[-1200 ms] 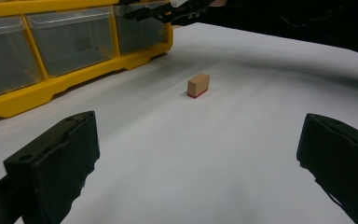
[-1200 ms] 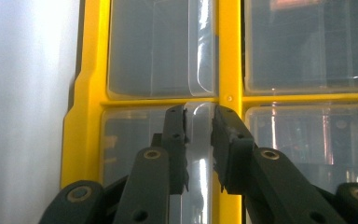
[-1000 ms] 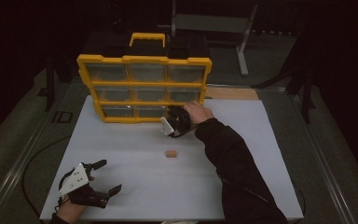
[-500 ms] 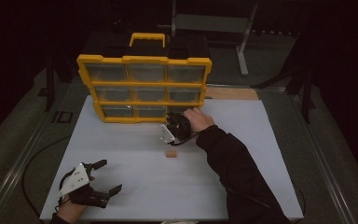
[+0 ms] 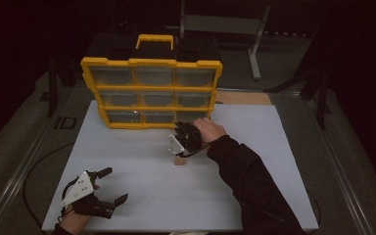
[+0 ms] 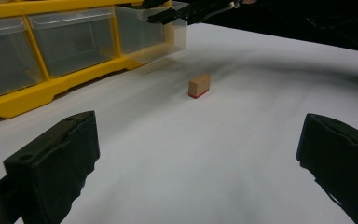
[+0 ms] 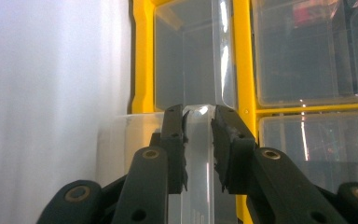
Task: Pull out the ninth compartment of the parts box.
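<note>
A clear plastic drawer is being gripped by the right gripper, its two black jaws being pressed on the drawer's front handle tab. In the left gripper view the drawer is seen pulled partly out of the yellow organizer, at the end of its bottom row. In the high view the right gripper is being held just in front of the organizer, at its lower right corner, near the middle of the white board that carries everything. The organizer is being kept upright along the board's far edge.

A small wooden block with a red underside is lying on the board just on the near side of the right gripper, apart from the organizer; in the left gripper view the block is seen beyond the jaws.

The left gripper is being held near the board's near left corner, jaws spread wide with nothing between them.
</note>
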`<state>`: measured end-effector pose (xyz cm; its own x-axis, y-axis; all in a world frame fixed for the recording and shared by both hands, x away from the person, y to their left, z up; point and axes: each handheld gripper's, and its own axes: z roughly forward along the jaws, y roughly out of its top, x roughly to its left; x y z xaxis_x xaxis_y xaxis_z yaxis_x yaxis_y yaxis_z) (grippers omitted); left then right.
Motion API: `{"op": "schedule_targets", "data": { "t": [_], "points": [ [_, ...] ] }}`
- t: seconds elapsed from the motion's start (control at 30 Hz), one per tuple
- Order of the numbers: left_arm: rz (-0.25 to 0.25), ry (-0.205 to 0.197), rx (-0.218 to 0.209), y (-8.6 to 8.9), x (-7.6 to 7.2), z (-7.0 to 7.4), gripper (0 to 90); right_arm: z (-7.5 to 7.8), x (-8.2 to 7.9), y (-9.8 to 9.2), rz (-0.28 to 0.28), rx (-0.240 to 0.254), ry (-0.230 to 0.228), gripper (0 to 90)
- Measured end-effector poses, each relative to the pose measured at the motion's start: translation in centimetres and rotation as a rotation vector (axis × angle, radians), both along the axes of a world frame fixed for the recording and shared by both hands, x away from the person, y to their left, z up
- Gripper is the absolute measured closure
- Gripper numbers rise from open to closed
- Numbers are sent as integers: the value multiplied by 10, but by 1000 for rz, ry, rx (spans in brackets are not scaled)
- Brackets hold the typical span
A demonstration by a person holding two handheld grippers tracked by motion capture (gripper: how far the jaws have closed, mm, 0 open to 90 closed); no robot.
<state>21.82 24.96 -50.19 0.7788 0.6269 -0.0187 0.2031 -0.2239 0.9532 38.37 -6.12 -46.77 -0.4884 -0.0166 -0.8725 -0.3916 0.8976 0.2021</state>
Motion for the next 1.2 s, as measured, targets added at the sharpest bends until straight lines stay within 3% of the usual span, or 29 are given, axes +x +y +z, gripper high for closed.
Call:
{"op": "schedule_targets", "data": {
  "t": [0.83, 1.2],
  "points": [
    [-2, 2, 4, -1, 0, 0, 0, 4, -22, -4, 44, -27, 32, 750],
    [-2, 3, 3, -1, 0, 0, 0, 3, -22, -6, 58, -18, 38, 749]
  ]
}}
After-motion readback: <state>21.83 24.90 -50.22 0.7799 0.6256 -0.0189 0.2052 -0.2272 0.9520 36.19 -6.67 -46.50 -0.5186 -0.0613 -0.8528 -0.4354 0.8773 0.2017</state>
